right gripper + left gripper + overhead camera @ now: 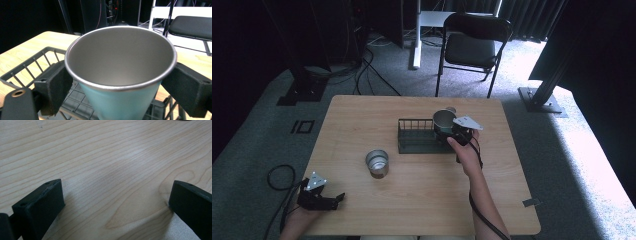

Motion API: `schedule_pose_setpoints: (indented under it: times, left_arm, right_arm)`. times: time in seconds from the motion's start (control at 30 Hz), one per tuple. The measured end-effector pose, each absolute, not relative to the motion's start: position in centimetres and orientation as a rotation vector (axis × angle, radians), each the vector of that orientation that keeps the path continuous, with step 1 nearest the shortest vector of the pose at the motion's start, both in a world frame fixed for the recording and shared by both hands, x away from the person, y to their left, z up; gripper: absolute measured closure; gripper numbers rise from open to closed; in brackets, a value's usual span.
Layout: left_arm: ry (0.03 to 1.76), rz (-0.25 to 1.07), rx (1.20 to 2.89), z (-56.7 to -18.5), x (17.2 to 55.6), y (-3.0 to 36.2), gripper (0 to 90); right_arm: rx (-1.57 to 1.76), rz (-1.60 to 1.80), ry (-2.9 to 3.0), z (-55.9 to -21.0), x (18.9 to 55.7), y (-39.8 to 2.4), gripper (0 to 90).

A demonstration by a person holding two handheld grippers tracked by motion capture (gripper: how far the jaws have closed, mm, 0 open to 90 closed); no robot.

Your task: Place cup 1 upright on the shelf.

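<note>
Jaws clamp the teal cup (120,75) over the rack (417,136), steel cup (377,163) nearby.

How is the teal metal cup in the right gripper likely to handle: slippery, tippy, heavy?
The teal cup looks thin-walled and empty, so probably light and stiff. Its smooth tapered sides may slip downward between the right gripper jaws. Its narrower base may tip on the wire rack.
</note>
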State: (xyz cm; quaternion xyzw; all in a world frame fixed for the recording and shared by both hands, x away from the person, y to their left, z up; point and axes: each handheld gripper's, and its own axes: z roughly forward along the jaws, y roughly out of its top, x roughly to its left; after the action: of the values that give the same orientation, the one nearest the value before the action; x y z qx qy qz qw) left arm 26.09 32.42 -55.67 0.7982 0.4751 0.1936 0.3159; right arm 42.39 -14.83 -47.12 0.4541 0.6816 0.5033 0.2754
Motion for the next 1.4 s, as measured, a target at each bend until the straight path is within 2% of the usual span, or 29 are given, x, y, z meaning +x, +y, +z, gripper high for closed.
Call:
schedule_pose_setpoints:
  times: [0.77, 1.4]
  left_arm:
    - [1.251, 0.51, 2.102, -55.7, 26.1, 32.4, 0.4]
    - [1.251, 0.51, 2.102, -55.7, 26.1, 32.4, 0.4]
  right_arm:
    - [1.165, 1.311, 1.876, -47.5, 39.7, -16.5, 10.8]
    - [1.162, 1.282, 1.912, -49.1, 37.5, -19.8, 10.8]
